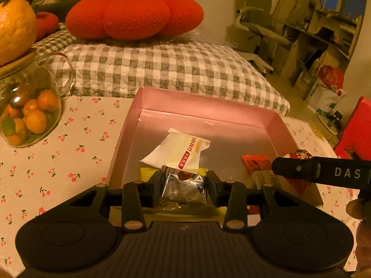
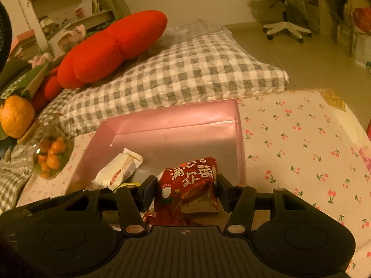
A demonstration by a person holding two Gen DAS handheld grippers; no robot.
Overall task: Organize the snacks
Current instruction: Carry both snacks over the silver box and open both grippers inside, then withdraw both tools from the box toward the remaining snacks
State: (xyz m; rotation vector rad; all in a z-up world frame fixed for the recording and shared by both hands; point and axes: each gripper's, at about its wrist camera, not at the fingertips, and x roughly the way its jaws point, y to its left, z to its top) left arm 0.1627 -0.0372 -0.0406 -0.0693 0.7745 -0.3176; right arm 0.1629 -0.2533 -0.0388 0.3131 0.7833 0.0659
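The left gripper pinches a silver packet between its pads, low over the near end of a pink box, while the right gripper clamps a red packet printed with white characters, also above the box's near edge. Under and just beyond the silver packet a white packet lies tilted on the box floor, overlapping a yellow wrapper; the right wrist view shows the same white packet at the box's left side. From the left wrist, the right gripper's black finger reaches in from the right, over more red packets at the box's right wall. The box sits on a cherry-print cloth. To its left stands a glass jar of small oranges, a large orange on its lid. Beyond lie a checked cushion and a red pillow.
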